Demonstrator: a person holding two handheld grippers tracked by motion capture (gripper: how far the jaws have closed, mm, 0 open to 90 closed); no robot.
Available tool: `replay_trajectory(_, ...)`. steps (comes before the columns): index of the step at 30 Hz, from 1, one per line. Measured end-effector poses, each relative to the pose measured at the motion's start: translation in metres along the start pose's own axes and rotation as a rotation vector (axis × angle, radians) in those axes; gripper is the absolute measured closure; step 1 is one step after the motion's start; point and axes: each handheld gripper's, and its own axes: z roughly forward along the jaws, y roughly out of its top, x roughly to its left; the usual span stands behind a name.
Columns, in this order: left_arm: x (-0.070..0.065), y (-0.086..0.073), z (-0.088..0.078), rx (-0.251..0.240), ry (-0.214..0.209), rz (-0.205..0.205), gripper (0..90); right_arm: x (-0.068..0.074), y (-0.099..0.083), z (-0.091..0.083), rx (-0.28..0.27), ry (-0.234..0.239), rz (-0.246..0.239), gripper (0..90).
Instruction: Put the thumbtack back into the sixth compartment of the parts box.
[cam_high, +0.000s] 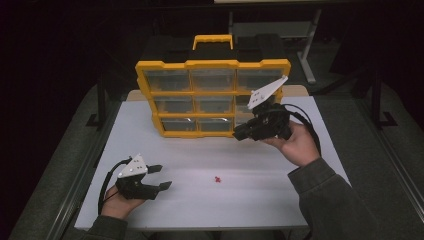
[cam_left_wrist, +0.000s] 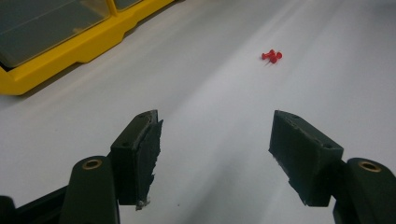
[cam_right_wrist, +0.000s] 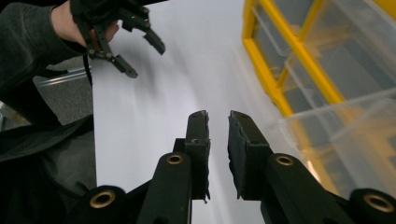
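Note:
A yellow organizer case (cam_high: 212, 64) with clear drawers stands upright at the back of the white table (cam_high: 250, 200). Two or three red pushpins (cam_high: 217, 179) lie together on the table in front of it. My left gripper (cam_high: 165, 176) rests low at the front left, open and empty, with the pushpins (cam_left_wrist: 272, 56) ahead of its jaws (cam_left_wrist: 215, 135). My right gripper (cam_high: 236, 135) is held at the case's lower right corner. Its jaws (cam_right_wrist: 218, 116) stand a narrow gap apart with nothing between them. A clear drawer (cam_right_wrist: 336, 135) juts out beside them.
The case has a yellow handle (cam_high: 213, 40) on top, and its yellow frame (cam_right_wrist: 266, 51) runs close along the right gripper. The other hand and the left gripper (cam_right_wrist: 147, 60) show far off across the table. Dark floor and table legs surround the table.

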Motion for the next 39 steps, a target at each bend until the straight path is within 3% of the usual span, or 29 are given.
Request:
replay_trajectory(7,-0.001,0.000,0.001,0.007,-0.002,0.001,33.1,0.021,-0.008,0.024,0.017,0.052,-0.015,77.0)
replay_trajectory(19,0.000,0.000,0.000,0.004,0.000,-0.003,33.1,0.030,-0.025,0.073,0.069,0.079,-0.025,76.5)
replay_trajectory(28,0.000,-0.001,0.000,0.007,-0.002,0.004,33.1,0.030,-0.039,0.107,0.123,0.076,-0.011,76.0)
replay_trajectory(39,0.001,0.000,0.000,0.006,-0.004,0.000,33.1,0.017,-0.059,0.140,0.168,0.062,0.037,76.0)
